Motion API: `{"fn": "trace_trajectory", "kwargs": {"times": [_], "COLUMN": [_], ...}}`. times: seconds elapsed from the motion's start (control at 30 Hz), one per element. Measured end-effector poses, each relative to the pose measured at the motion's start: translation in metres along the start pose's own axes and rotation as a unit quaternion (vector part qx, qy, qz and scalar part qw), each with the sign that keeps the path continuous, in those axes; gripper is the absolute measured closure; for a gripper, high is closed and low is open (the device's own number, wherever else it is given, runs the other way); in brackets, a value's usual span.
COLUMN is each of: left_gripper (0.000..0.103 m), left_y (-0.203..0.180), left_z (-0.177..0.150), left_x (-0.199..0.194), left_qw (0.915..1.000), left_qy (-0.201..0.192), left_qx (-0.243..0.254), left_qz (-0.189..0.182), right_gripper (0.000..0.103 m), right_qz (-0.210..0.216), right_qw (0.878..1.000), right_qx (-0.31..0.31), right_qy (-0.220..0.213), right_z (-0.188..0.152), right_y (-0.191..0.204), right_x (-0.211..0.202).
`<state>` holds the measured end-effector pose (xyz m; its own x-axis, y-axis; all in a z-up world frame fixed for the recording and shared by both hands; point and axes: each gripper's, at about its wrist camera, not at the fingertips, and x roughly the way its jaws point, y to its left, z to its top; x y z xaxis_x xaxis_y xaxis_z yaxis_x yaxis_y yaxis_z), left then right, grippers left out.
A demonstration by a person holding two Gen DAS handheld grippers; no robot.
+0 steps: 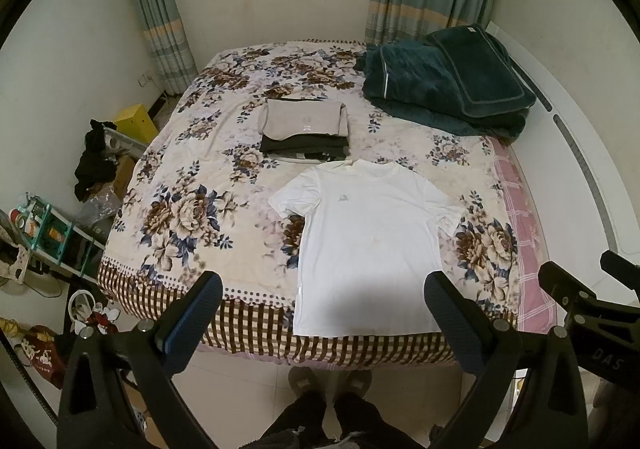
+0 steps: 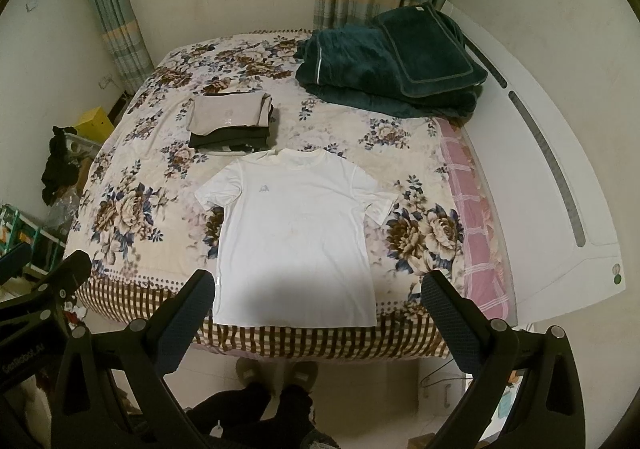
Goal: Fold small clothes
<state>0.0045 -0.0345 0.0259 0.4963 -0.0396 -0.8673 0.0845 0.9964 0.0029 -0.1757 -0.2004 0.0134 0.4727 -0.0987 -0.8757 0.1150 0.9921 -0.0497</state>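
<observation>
A white T-shirt (image 1: 368, 245) lies spread flat on the floral bedspread (image 1: 180, 169), hem at the near edge, collar away from me; it also shows in the right wrist view (image 2: 296, 233). Behind its collar is a stack of folded clothes (image 1: 306, 127), beige on top of dark ones, which the right wrist view (image 2: 232, 121) shows too. My left gripper (image 1: 322, 291) is open and empty, held above the shirt's hem. My right gripper (image 2: 320, 289) is open and empty, also above the hem. Part of the right gripper (image 1: 580, 301) shows at the right of the left wrist view.
A folded dark green blanket (image 1: 448, 81) lies at the bed's far right corner. A white curved headboard (image 2: 560, 177) runs along the right. Clutter, a shelf (image 1: 48, 233) and a yellow box (image 1: 136, 123) fill the floor on the left. The person's feet (image 1: 328, 381) stand at the bed's foot.
</observation>
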Motion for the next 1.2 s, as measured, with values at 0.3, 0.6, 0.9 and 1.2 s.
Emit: {"fn": "trace_trajectory", "kwargs": {"times": [0.3,0.6,0.9,1.2], "left_gripper": [0.000,0.000,0.000,0.000], "left_y": [0.008,0.002,0.001,0.002], "left_z": [0.033,0.057,0.050,0.010], "left_x": [0.076,0.227,0.400,0.556], "left_qw": [0.9976,0.9967,0.9828,0.9647], "left_qy": [-0.055,0.010,0.107,0.193], "left_qx": [-0.004,-0.005,-0.068,-0.096], "left_qz": [0.041,0.081,0.135,0.151], "right_gripper": [0.000,0.034,0.037,0.036], "right_qz": [-0.007,-0.026,0.139,0.249], "right_qw": [0.994,0.943,0.796,0.636], "right_qx": [0.112,0.310,0.559,0.718], "right_qy": [0.018,0.119,0.189,0.132], "right_z": [0.019,0.021,-0.036,-0.089], "right_y": [-0.041,-0.174,-0.311,-0.305], "right_x": [0.077,0.300,0.591,0.793]}}
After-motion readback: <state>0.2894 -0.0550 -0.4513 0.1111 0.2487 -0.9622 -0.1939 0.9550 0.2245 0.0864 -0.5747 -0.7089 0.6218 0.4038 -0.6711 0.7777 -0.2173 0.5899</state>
